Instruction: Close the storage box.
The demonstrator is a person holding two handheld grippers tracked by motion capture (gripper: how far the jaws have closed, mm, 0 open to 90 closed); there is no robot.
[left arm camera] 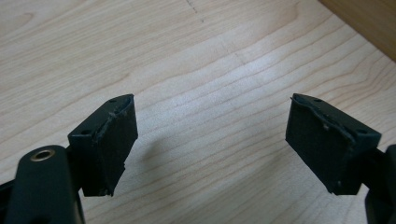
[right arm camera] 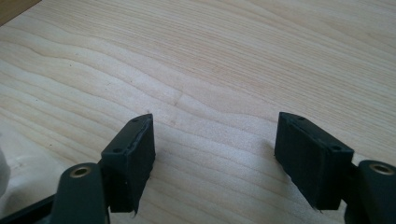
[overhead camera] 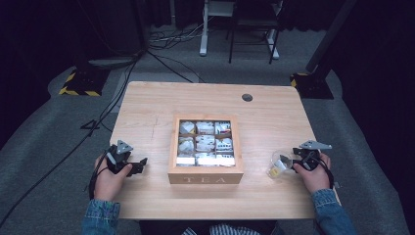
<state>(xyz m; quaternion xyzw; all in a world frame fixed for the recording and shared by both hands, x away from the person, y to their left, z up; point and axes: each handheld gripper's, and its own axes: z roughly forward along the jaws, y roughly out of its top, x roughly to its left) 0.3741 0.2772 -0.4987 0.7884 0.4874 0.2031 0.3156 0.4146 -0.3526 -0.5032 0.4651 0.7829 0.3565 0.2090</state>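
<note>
A wooden tea box (overhead camera: pixel 205 178) marked TEA stands in the middle of the table, its compartments holding several white tea bags (overhead camera: pixel 205 143). My left gripper (overhead camera: pixel 140 165) rests on the table left of the box, held by a hand. In the left gripper view it (left arm camera: pixel 211 116) is open over bare wood with nothing between its jaws. My right gripper (overhead camera: pixel 292 162) sits right of the box, next to a small clear glass (overhead camera: pixel 278 165) with something yellow inside. In the right gripper view it (right arm camera: pixel 215 128) is open and holds nothing.
The light wooden table (overhead camera: pixel 147 107) has a round cable hole (overhead camera: pixel 247 97) at the back right. A corner of the box (left arm camera: pixel 369 23) shows in the left gripper view. Cables, stand bases and furniture legs lie on the grey floor beyond the table.
</note>
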